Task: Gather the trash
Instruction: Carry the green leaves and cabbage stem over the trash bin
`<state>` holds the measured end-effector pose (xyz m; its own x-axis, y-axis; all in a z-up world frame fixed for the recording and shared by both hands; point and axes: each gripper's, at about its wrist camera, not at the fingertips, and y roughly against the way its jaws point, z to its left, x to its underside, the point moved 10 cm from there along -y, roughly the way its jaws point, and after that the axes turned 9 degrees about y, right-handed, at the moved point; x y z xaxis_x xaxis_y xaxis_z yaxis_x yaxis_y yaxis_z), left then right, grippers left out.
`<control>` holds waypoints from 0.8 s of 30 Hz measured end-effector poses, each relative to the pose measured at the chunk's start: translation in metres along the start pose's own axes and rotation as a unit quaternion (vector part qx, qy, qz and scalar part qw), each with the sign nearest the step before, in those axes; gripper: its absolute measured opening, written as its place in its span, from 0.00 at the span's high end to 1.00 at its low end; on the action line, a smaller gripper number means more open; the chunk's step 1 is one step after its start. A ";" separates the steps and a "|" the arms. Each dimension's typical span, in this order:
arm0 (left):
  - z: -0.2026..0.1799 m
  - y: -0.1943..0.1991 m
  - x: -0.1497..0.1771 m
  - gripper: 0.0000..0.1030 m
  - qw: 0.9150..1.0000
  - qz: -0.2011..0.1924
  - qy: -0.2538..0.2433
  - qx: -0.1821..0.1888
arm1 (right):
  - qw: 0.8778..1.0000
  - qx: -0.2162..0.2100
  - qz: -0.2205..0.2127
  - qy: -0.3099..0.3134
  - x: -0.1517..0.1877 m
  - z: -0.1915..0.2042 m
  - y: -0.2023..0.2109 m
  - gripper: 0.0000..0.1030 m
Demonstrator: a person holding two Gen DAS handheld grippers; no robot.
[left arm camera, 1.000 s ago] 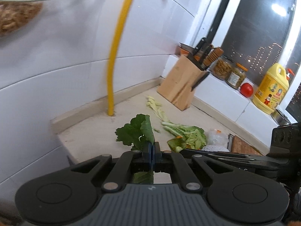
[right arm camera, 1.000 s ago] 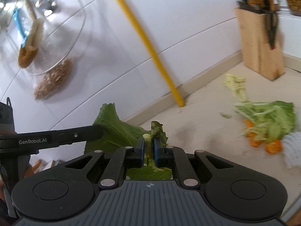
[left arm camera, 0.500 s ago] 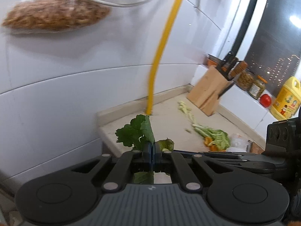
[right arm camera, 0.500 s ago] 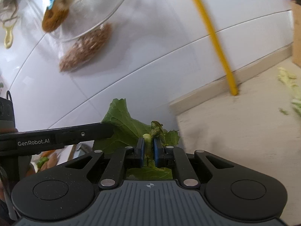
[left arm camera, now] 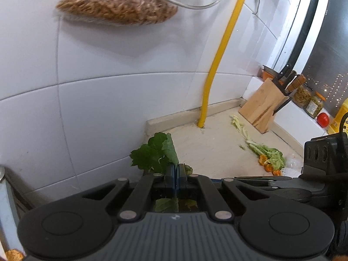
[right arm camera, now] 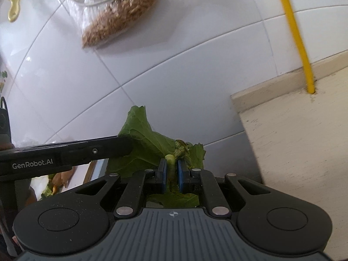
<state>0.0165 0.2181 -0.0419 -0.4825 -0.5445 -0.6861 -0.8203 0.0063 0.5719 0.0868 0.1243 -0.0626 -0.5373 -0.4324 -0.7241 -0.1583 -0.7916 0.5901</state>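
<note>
two jars (left arm camera: 308,100) on the ledge — contents brownish, unclear.

Beige counter (left arm camera: 208,148); vegetable scraps (left arm camera: 269,156) and knife block (left arm camera: 263,108) on it.

Our left gripper (left arm camera: 175,170) tilts downward, its blue pads pressed flat together on a thin green leaf (left arm camera: 155,153). Our right gripper (right arm camera: 172,166) tilts down at much the same angle just beside it, its pads clamped with a narrow gap on a pale stalk (right arm camera: 170,159). The two sit side by side, each one's black finger showing in the other's view.
</note>
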 end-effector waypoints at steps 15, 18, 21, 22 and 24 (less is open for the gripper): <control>0.037 -0.035 0.034 1.00 0.998 0.054 0.020 -0.026 | 0.997 0.028 0.064 -0.012 0.038 -0.007 -0.048 0.86; 0.043 -0.049 0.038 1.00 0.997 0.068 0.026 -0.033 | 0.996 0.038 0.078 -0.014 0.044 -0.013 -0.061 0.86; 0.051 -0.066 0.043 1.00 0.995 0.082 0.030 -0.045 | 0.994 0.045 0.098 -0.024 0.053 -0.022 -0.077 0.86; 0.055 -0.072 0.046 1.00 0.994 0.088 0.032 -0.050 | 0.993 0.047 0.103 -0.029 0.055 -0.024 -0.082 0.86; 0.061 -0.080 0.051 1.00 0.993 0.099 0.038 -0.058 | 0.992 0.049 0.114 -0.031 0.059 -0.027 -0.089 0.83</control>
<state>0.0384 0.2412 -0.1502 -0.6032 -0.6033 -0.5217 -0.6687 0.0260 0.7430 0.0910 0.1578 -0.1677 -0.6174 -0.5656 -0.5468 -0.1058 -0.6291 0.7701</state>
